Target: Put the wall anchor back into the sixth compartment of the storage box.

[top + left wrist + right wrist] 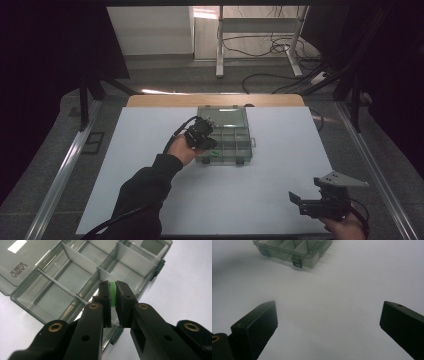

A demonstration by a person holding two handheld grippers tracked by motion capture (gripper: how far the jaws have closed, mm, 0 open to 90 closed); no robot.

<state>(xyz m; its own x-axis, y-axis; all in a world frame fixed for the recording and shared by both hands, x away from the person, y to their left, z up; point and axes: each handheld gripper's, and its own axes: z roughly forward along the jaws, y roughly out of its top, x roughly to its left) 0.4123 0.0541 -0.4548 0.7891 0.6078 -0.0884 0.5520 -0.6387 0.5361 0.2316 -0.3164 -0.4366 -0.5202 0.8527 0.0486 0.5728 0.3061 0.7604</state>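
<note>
Left gripper (113, 293): jaws clamped on green disc (113, 293), pinched on its edges, poised over organiser box (27, 298) at near-row cell, close to front wall. Keep squeeze steady; thin part could twist out. Centre over one cell, clear of dividers (75, 258), lower inside walls before you let go. Lid (15, 267) lies open behind, no obstacle. Right gripper (327, 322): jaws wide apart, nothing between, low over white table (337, 290), well apart from box. Leave it parked.
</note>
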